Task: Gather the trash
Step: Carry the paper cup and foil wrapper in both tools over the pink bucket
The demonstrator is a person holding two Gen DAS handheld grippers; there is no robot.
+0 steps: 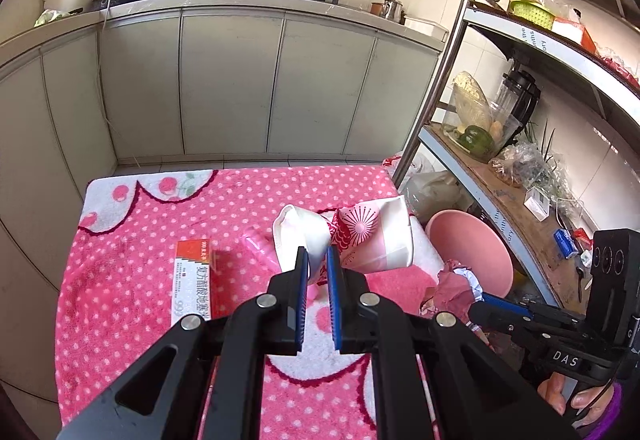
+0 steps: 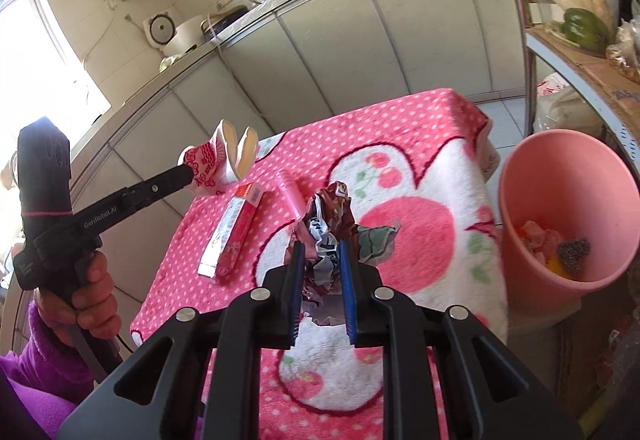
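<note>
Left gripper (image 1: 317,260) clenched on squashed white-and-red paper cups (image 1: 360,230); right gripper (image 2: 322,254) grasping crumpled foil wrapper (image 2: 328,224). Carry both over the round pink plastic bin (image 2: 516,175) at three o'clock before releasing.

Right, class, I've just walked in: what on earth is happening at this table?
A person is clearing rubbish off a table covered with a pink dotted cloth, a handheld claw in each hand. The left claw is shut on crushed paper cups, lifted off the cloth. The right claw is shut on a crumpled wrapper. A pink bin beside the table already holds some scraps. A red and white box and a pink tube are left on the cloth.
</note>
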